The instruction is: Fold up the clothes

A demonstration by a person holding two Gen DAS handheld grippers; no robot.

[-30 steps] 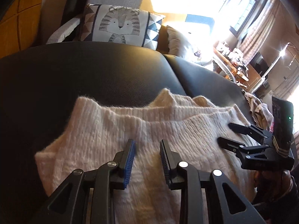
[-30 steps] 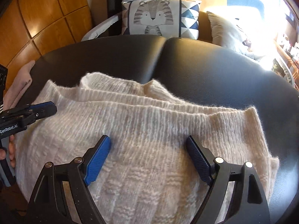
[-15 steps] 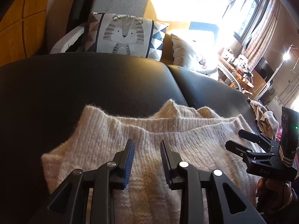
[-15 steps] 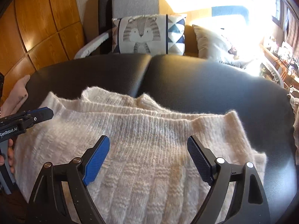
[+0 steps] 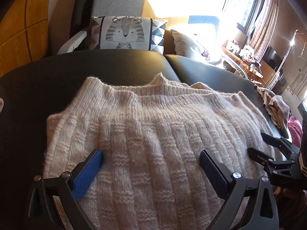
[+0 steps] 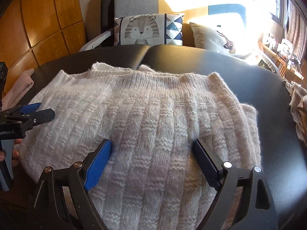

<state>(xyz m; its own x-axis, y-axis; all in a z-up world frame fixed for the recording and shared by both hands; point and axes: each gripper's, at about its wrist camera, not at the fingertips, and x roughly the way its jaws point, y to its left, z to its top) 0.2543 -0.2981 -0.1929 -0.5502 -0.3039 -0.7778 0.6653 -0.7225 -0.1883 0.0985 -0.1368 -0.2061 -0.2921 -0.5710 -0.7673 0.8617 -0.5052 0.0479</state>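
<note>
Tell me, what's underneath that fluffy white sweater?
The white sweater lies on a black leather surface, which shows all around it. More folded knit layers peek out at its far edge and right side; whatever else lies beneath is covered.

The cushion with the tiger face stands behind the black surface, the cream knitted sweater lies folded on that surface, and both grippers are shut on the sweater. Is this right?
Not quite. Both grippers are open, not shut on the sweater. The left wrist view shows the left gripper with jaws wide, just opened, nothing pinched; the right wrist view shows the right gripper the same. The tiger cushion and the black surface are as you say.
</note>
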